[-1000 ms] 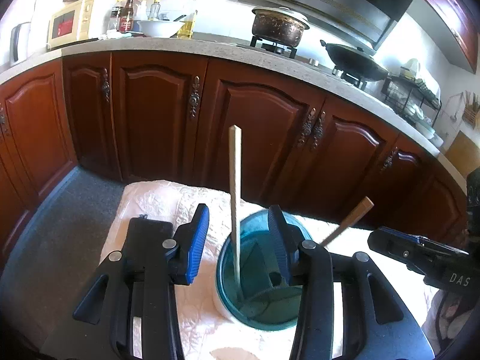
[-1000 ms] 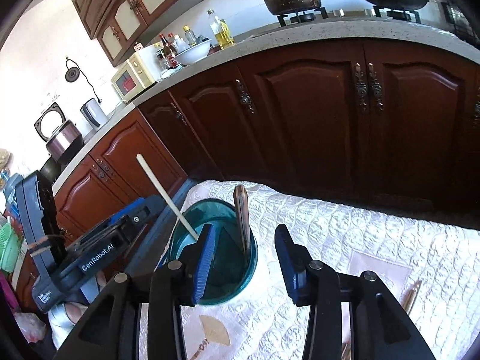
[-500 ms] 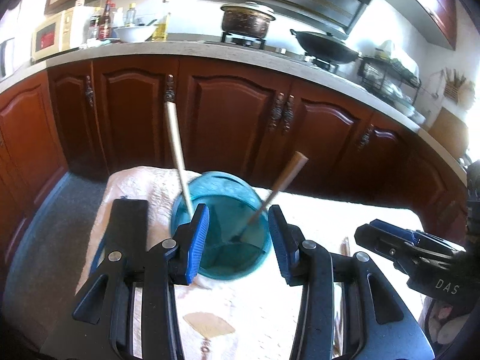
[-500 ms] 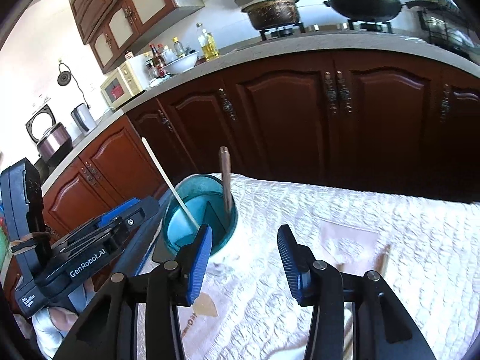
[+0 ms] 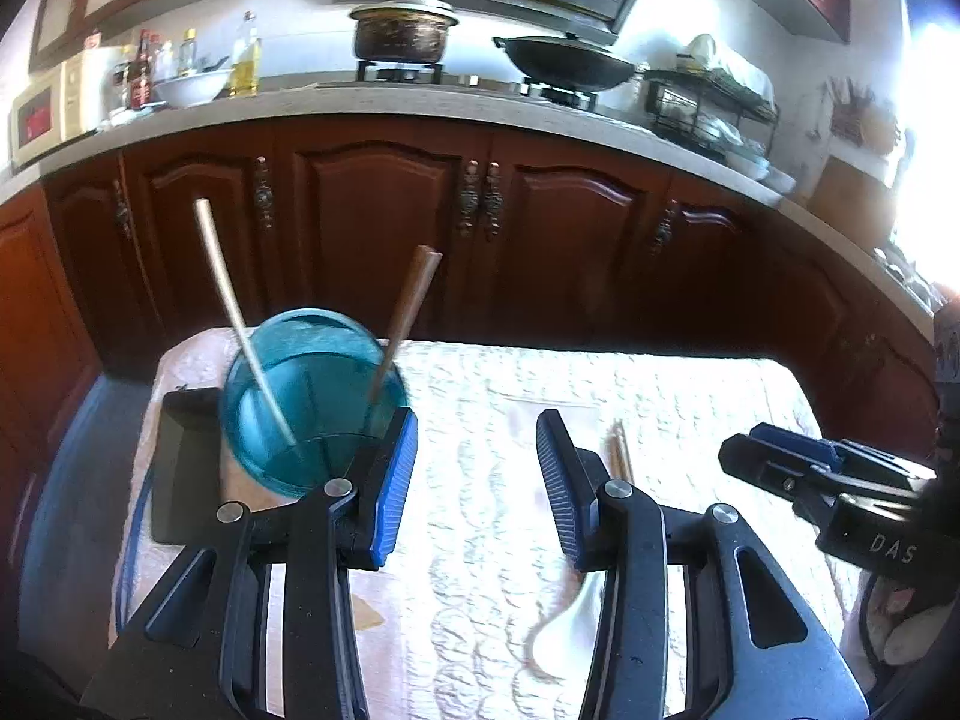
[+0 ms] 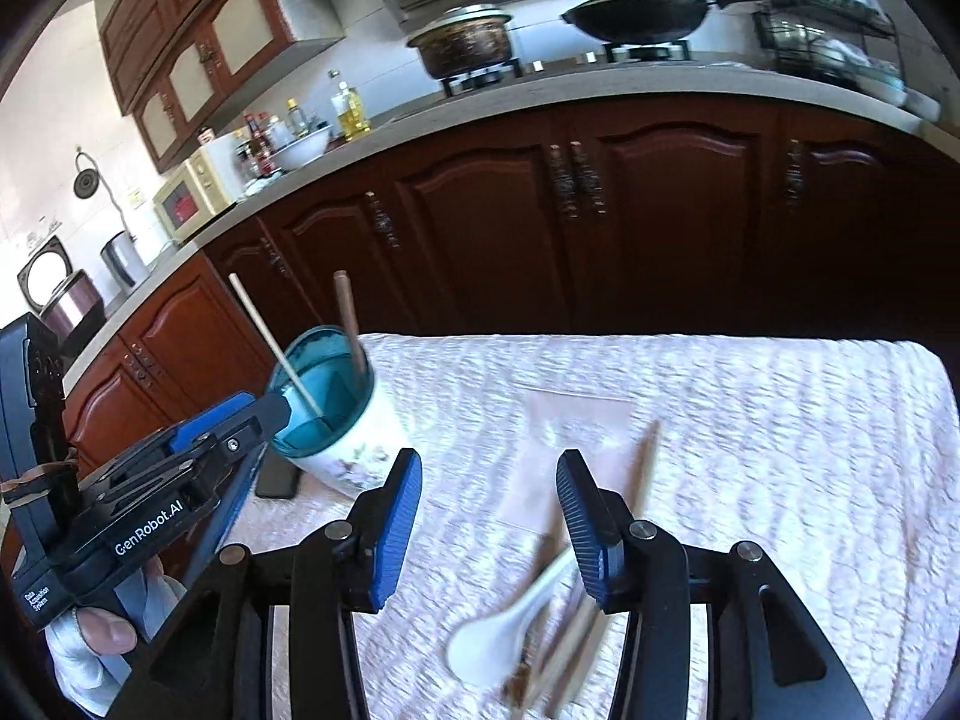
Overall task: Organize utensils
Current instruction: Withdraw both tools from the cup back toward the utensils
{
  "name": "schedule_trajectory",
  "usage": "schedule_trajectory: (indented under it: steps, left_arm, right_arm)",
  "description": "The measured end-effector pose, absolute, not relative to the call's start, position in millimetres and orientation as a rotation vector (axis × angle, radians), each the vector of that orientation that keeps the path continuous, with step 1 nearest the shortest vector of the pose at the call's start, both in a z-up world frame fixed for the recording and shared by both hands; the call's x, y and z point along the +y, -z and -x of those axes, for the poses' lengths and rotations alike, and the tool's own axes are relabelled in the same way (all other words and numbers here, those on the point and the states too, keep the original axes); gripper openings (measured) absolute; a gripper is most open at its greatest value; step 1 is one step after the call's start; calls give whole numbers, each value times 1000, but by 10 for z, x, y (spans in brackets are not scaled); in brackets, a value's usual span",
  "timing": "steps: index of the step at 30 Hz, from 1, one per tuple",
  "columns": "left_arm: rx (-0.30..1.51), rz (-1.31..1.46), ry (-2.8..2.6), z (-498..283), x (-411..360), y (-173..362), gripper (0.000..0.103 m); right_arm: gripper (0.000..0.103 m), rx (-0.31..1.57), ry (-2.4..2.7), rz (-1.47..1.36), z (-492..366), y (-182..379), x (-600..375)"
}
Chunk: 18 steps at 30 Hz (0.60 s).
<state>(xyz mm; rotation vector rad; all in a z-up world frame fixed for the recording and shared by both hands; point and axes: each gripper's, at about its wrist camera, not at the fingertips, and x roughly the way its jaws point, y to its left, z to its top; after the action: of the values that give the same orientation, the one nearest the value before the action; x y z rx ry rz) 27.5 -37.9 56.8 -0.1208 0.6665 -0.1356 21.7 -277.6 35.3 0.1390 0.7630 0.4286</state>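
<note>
- The left gripper (image 5: pixel 477 480) stands open and grasps nothing; its jaws frame bare cloth just right of the cup.
- The right gripper (image 6: pixel 489 522) is likewise released and empty; its jaws have just been opening, with only the tablecloth between them.
- The round teal-rimmed cup with a white floral wall (image 6: pixel 336 420) stands near the left end of the white quilted tablecloth (image 6: pixel 750 420); a pale slim chopstick (image 5: pixel 234 324) and a brown wooden-handled utensil (image 5: pixel 402 324) already lean inside it.
- Still loose on the cloth: a white ceramic soup spoon (image 6: pixel 504 630), lying bowl toward the camera, beside a blurred bundle of brown wooden chopsticks (image 6: pixel 570 630); one more brown stick (image 6: pixel 645 468) lies apart, farther up the cloth.
- Next, as I judge it, comes a pickup from that pile; the right gripper should lower over the spoon's handle, not its bowl, and close squarely so the glazed handle cannot slip sideways.
- The sticks touch or overlap the spoon, so a single piece per grasp is safer.
</note>
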Motion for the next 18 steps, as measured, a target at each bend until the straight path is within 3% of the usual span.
schedule_trajectory:
  steps: [18]
  left_arm:
    - [674,80,192,-247,-767,-527,40]
  right_arm:
    - [47,768,-366,-194,-30,-290,-3228]
